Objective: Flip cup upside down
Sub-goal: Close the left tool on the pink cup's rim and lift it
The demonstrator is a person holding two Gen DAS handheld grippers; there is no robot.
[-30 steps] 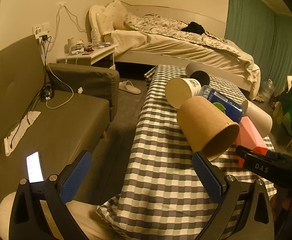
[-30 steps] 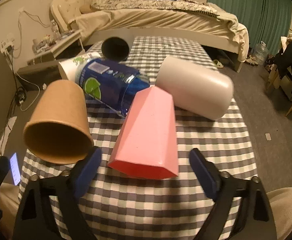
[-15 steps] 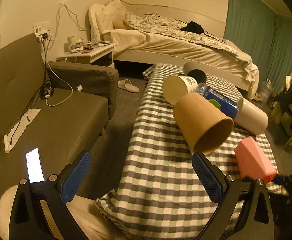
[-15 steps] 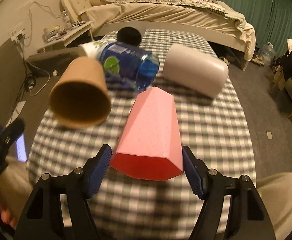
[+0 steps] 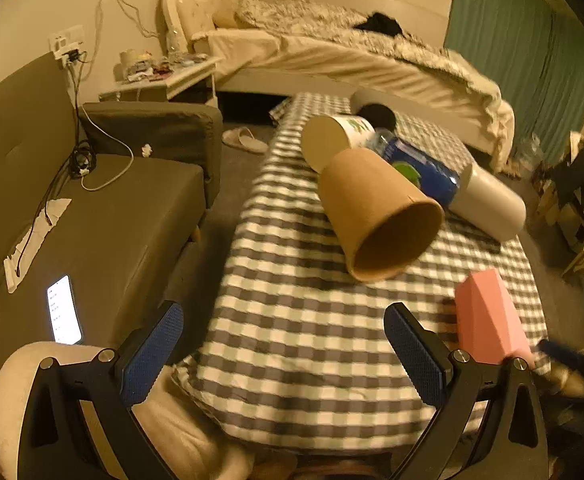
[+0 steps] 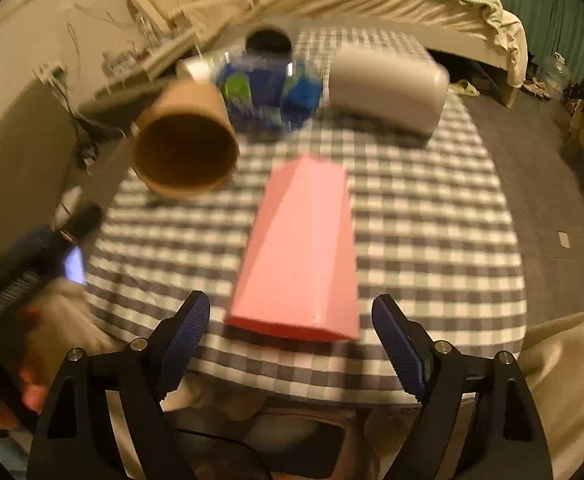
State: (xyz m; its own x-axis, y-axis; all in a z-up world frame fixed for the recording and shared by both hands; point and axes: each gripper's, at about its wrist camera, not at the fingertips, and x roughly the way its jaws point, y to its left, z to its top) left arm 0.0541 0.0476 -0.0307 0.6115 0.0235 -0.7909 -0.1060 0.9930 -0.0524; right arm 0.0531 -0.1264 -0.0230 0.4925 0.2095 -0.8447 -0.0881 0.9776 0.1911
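Note:
A pink faceted cup (image 6: pixel 301 256) lies on its side on the checked table, mouth toward me; it also shows in the left wrist view (image 5: pixel 487 320). My right gripper (image 6: pixel 290 350) is open, its jaws just short of the cup's mouth, one on each side. A brown paper cup (image 5: pixel 375 216) lies on its side with its mouth open to me; it also shows in the right wrist view (image 6: pixel 186 144). My left gripper (image 5: pixel 284 356) is open and empty above the table's near edge, in front of the brown cup.
A blue bottle (image 5: pixel 423 168), a white paper cup (image 5: pixel 331 140), a pale grey cup (image 5: pixel 491 204) and a dark-mouthed cup (image 5: pixel 375 114) lie further back on the checked table (image 5: pixel 292 336). A sofa (image 5: pixel 92 216) with a lit phone (image 5: pixel 63 310) stands left. A bed lies behind.
Both grippers have drawn back toward the table's near edge. The right gripper's jaws, close around the pink cup's mouth half a second ago, have opened wider and the cup lies ahead of them.

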